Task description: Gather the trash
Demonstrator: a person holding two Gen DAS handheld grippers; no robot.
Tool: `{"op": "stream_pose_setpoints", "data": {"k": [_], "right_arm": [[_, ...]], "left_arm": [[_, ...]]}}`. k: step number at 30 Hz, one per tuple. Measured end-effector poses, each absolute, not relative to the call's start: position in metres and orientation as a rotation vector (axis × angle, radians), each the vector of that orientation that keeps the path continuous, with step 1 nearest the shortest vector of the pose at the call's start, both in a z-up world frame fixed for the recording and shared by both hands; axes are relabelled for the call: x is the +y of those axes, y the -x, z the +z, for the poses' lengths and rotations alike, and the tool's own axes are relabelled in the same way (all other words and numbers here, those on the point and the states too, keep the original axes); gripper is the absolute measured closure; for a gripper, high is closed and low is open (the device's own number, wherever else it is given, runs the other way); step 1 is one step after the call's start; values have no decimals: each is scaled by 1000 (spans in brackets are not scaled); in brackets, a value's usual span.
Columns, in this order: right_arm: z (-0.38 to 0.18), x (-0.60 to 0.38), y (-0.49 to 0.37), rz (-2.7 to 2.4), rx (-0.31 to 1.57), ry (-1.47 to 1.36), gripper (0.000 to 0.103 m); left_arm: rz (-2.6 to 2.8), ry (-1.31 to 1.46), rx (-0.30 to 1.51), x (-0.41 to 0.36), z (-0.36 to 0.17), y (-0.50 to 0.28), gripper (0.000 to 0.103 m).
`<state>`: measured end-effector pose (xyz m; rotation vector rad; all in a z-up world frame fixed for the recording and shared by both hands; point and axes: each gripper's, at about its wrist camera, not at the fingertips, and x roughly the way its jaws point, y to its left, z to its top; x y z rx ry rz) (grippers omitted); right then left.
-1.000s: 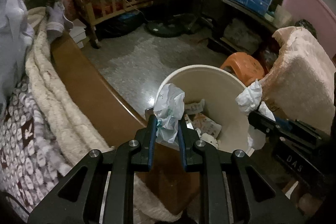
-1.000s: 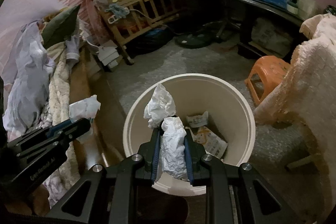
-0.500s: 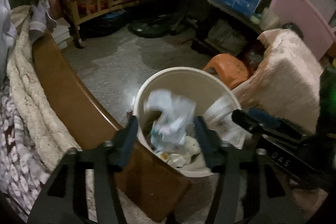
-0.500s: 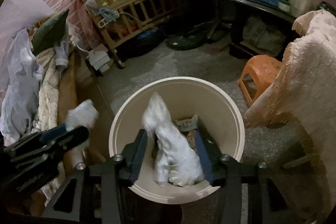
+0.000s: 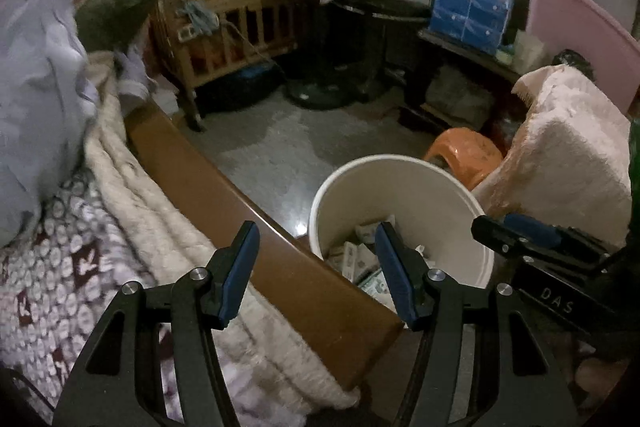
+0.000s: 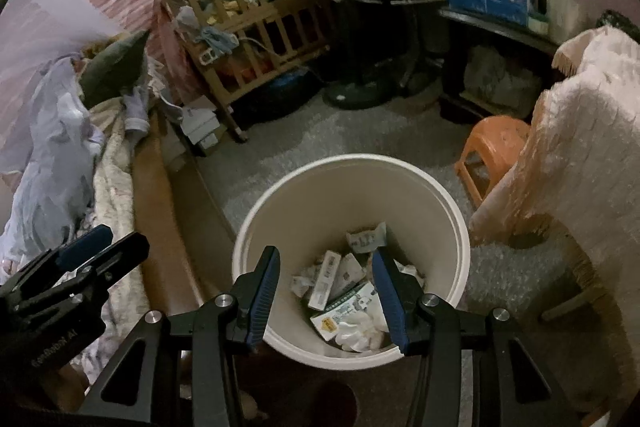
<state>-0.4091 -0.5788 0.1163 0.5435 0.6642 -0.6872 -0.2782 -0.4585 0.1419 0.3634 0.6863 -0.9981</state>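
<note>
We hold both grippers above a cream waste bin (image 6: 448, 211) that stands on the grey floor beside the brown bed frame (image 5: 224, 195).

Left gripper (image 5: 316, 239): the jaws are spread wide with nothing between them. We hold it over the bed-frame edge, its right-hand finger in line with the near-left part of the bin rim.

Right gripper (image 6: 326, 263): the jaws are likewise spread wide and hold nothing. We hold it directly over the bin opening, one finger towards each side of the near rim.

Task items: the trash (image 6: 344, 291) lies at the bottom of the bin. It consists of small cartons, printed wrappers and crumpled white paper, piled loosely together. In the left wrist view only part of this pile shows past the bin wall.

Surroundings:
- A cream fleece blanket (image 5: 132, 203) drapes over the bed, touching the bed frame.
- An orange plastic stool (image 6: 492, 147) stands near the bin, on its far right.
- A wooden crib (image 6: 256, 39) stands well apart, at the far side of the floor.
</note>
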Motion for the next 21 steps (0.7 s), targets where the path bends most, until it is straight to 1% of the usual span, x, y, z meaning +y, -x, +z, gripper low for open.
{"op": "stream_pose_setpoints", "data": {"k": [5,13,21], "right_arm": [[136,-560,411,-692,629,-494,57],[163,-535,417,-710,588,-414,57],[181,-518,424,-721,551,-368,57]], "left_arm": [[-974,-361,641,-439,155,283,44],[-962,-323,619,-411,171,283,44],[-944,-332,549,-391,182,296,44]]}}
